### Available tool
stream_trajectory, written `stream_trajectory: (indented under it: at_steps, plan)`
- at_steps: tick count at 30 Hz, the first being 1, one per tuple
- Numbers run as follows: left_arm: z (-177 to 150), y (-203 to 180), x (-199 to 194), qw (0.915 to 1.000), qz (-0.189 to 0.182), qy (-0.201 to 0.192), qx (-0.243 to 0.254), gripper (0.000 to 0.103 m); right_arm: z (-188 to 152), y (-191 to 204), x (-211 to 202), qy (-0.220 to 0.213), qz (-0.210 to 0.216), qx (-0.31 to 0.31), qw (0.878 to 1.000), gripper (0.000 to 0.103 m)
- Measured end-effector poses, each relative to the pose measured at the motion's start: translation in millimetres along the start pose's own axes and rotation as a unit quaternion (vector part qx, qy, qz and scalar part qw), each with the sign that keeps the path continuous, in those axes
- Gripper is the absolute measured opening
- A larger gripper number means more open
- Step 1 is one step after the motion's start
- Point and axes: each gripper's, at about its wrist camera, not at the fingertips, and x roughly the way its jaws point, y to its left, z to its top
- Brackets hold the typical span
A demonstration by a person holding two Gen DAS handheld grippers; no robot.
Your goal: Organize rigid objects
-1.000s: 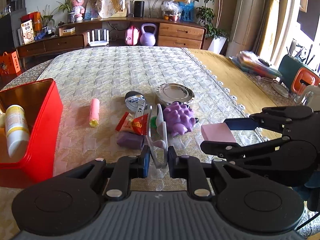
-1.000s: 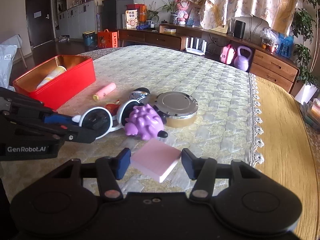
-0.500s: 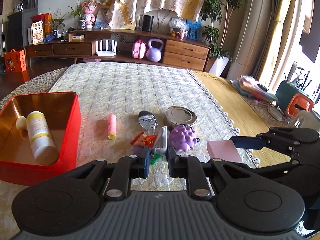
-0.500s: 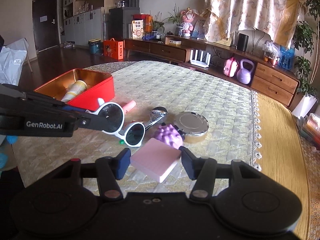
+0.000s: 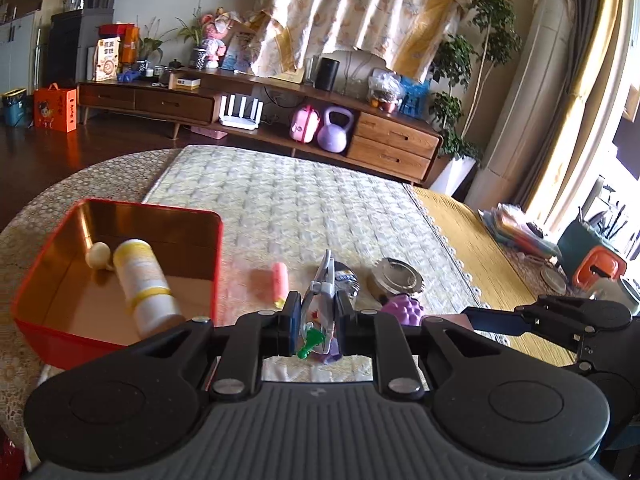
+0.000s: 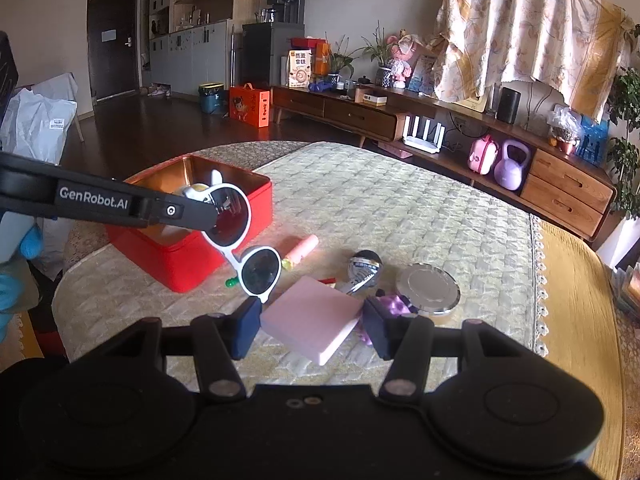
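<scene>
One red tin [image 5: 120, 216], holding one bottle [image 5: 144, 284], sits ahead-left of the left gripper [image 5: 316, 320], nearer than a second ago. One pair of sunglasses [image 6: 244, 248] is clamped in that gripper, now lifted off the table [image 5: 300, 208]. One pink pad [image 6: 316, 316] is clamped in the right gripper [image 6: 312, 324], likewise raised.

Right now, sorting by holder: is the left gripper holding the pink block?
No, the left gripper holds white sunglasses; the right gripper grips the pink block.
</scene>
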Motion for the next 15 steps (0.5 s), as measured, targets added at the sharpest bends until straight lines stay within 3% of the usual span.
stream_trajectory:
  at_steps: [15]
  plan:
    - [34.9, 56.7, -32.0, 0.9979, 0.014, -0.046, -0.044, 0.017, 43.6, 33.8, 21.5, -0.016, 0.014, -0.021, 1.000, 0.055]
